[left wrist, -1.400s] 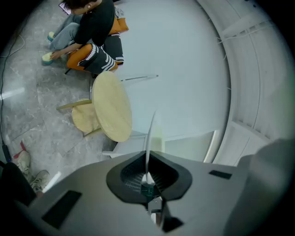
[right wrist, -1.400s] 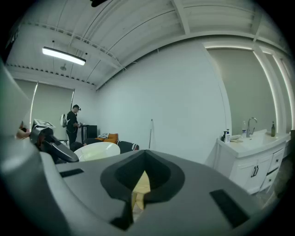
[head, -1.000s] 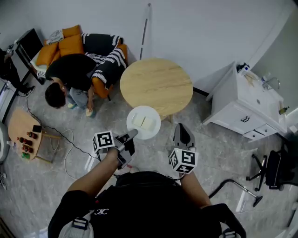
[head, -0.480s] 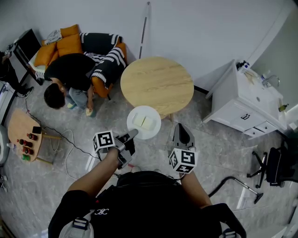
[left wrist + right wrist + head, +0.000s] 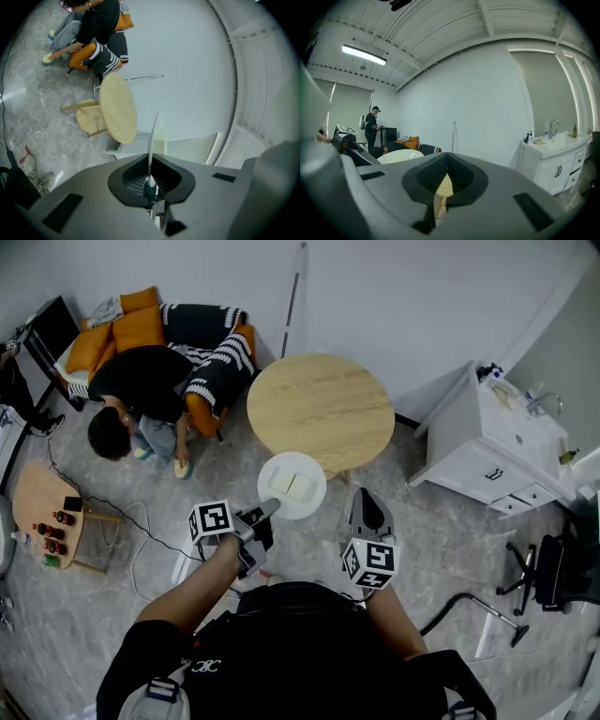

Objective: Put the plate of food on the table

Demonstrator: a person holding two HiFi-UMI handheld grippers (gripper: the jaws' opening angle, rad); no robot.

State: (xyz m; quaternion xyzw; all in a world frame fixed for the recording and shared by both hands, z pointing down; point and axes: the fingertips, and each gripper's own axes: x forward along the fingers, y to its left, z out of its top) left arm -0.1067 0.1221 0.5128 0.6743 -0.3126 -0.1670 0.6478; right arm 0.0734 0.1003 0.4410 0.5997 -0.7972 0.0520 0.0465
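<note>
Plate: a white plate (image 5: 277,470) is held in the air at the centre of the head view, just below the near rim of the table and not set on it.
Contents of plate: two pale, squarish pieces of food (image 5: 292,487) are seen lying side by side in the middle; what kind of food cannot be told from this height.
Left gripper: the left gripper (image 5: 266,512) is clamped narrowly on the plate's lower-left rim; in its own view the plate is seen edge-on, pinched between the pads.
Right gripper: the right gripper (image 5: 367,506) is held at centre right, below and right of the plate and apart from it; its jaws appear drawn together with nothing between them.
Table: a round, light wooden table (image 5: 321,412) stands above centre with a bare top.
Cabinet: a white cabinet (image 5: 492,454) with a sink and a few bottles on top is seen at the right edge.
Upper left: a person (image 5: 141,390) is crouched beside a seat with orange cushions (image 5: 141,329).
Left edge: a low wooden board (image 5: 37,498) carries several small dark and red objects.
</note>
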